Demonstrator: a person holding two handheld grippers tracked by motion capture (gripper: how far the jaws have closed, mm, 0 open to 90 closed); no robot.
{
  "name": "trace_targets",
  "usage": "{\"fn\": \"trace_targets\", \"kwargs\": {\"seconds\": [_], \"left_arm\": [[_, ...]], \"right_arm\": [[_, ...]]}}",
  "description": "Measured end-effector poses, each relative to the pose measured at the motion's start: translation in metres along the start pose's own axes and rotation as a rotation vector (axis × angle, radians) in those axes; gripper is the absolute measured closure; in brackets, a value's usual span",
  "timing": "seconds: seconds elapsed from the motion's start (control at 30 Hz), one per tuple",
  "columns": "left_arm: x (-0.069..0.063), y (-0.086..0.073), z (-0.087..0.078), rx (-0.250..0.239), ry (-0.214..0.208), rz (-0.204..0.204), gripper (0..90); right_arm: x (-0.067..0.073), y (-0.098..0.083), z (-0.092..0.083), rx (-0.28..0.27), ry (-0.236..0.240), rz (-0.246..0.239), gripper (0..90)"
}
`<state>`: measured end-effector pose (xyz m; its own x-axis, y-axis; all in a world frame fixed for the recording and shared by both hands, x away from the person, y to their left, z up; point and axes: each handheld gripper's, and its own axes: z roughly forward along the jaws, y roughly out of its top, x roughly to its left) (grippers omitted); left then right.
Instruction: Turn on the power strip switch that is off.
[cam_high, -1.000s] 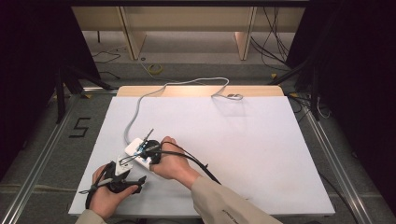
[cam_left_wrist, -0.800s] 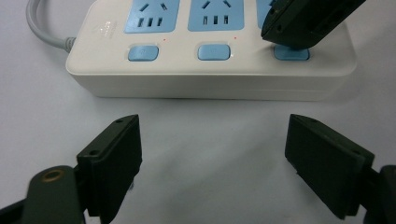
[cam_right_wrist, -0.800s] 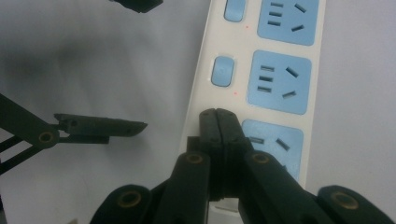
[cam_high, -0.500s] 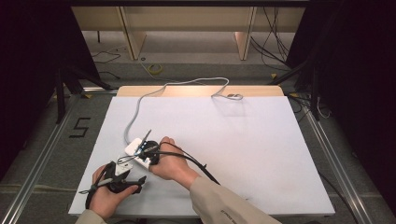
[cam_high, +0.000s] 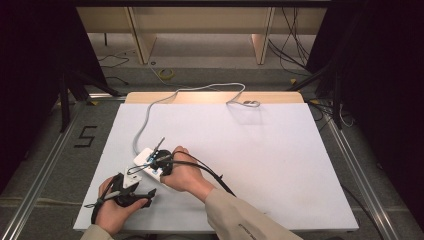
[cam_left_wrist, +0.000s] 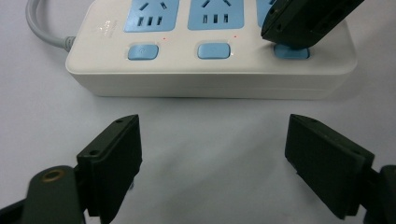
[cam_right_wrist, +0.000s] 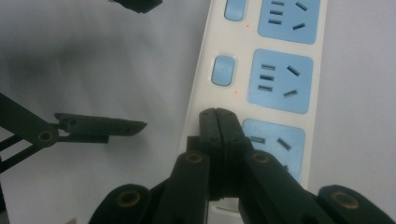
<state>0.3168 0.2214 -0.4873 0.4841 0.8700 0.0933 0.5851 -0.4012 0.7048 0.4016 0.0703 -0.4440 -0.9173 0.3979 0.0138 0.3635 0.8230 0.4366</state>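
Note:
A white power strip (cam_high: 145, 159) with blue sockets lies on the white table at the near left; its grey cable (cam_high: 200, 91) loops toward the far edge. My right gripper (cam_high: 156, 161) is shut, and in the right gripper view its joined tips (cam_right_wrist: 218, 116) rest on the strip (cam_right_wrist: 280, 79) in line with the blue switches (cam_right_wrist: 222, 70). In the left gripper view those dark tips (cam_left_wrist: 299, 23) press down over the rightmost blue switch (cam_left_wrist: 292, 51). My left gripper (cam_left_wrist: 212, 154) stands open just short of the strip's long side (cam_left_wrist: 210, 84), nothing between its jaws.
The white table top (cam_high: 260, 165) stretches wide to the right of the hands. A wooden strip (cam_high: 215, 97) runs along its far edge. Metal rails (cam_high: 350, 165) border both sides, and a "5" mark (cam_high: 86, 136) lies on the floor at left.

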Motion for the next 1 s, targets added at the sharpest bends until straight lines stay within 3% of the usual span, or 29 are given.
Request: {"fn": "trace_targets", "kwargs": {"seconds": [0.37, 0.73, 1.0], "left_arm": [[0.0, 0.0, 0.0, 0.001, -0.001, -0.001, 18.6], [0.0, 0.0, 0.0, 0.0, 0.001, -0.001, 18.6], [0.001, -0.001, -0.001, 0.005, 0.002, 0.002, 18.6]], "right_arm": [[-0.005, -0.008, -0.006, -0.061, 0.023, 0.006, 84.1], [-0.021, -0.023, -0.022, -0.071, -0.007, 0.01, 76.7], [-0.035, -0.043, -0.039, -0.122, -0.026, 0.049, 68.6]]}}
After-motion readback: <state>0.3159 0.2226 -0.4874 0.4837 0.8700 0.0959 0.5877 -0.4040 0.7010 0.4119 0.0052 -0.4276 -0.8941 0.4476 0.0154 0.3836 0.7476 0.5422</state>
